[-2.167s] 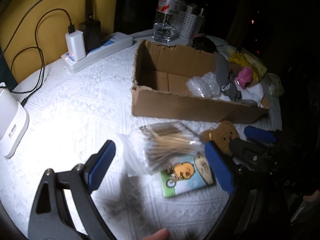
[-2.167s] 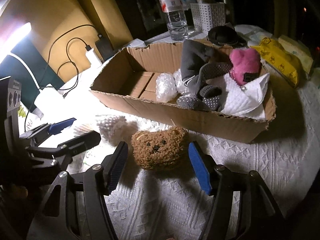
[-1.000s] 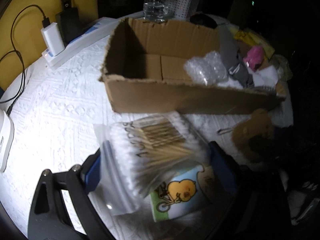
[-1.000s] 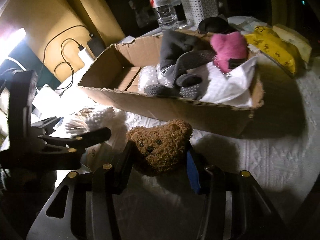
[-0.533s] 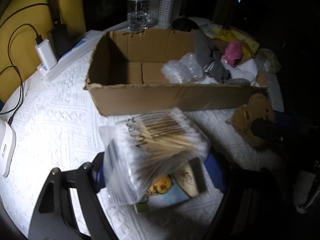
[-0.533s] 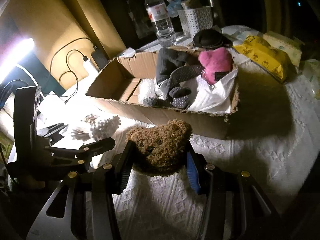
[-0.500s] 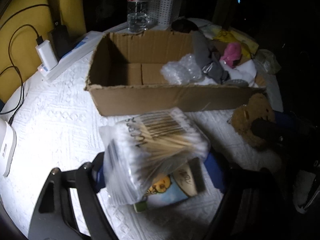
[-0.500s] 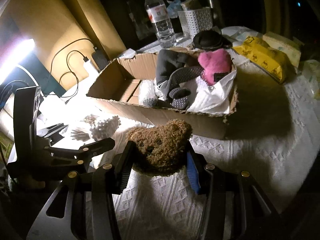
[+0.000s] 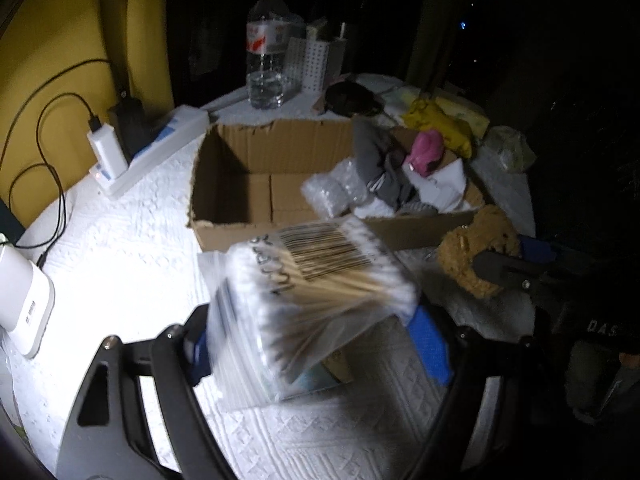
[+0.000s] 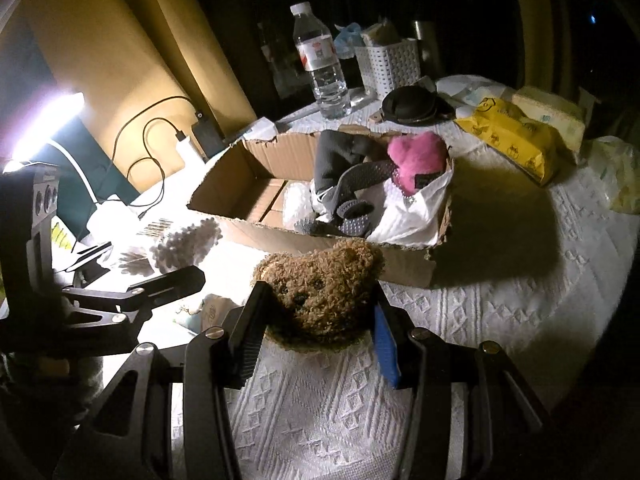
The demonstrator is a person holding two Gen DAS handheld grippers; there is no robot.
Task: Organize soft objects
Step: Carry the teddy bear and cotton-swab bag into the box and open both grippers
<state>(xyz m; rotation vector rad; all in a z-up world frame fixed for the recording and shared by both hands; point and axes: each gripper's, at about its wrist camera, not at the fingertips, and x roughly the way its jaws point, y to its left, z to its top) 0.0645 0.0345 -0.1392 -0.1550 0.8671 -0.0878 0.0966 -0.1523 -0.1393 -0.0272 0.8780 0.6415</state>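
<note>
My left gripper [image 9: 316, 340] is shut on a clear bag of cotton swabs [image 9: 312, 292] and holds it tilted above the white tablecloth, in front of the open cardboard box [image 9: 248, 140]. A small tissue packet [image 9: 320, 376] lies under the bag. My right gripper [image 10: 316, 336] is shut on a brown plush bear [image 10: 324, 284], lifted just in front of the cardboard box [image 10: 224, 184]. Bubble wrap [image 9: 332, 192], grey clothing [image 10: 340, 160], a pink plush [image 10: 420, 160] and a white cloth [image 10: 404, 216] fill the box's right half; its left half is bare.
Behind the box stand a water bottle [image 9: 268, 48], a white basket [image 10: 392, 64] and a black pouch [image 10: 408, 106]. A power strip with chargers [image 9: 152, 152] lies at the left, a yellow packet [image 10: 508, 136] at the right. A bright lamp [image 10: 44, 128] glares far left.
Both grippers have risen with their loads. The left jaws closed on the swab bag and lifted it off the tissue packet. The bear has come up off the cloth.
</note>
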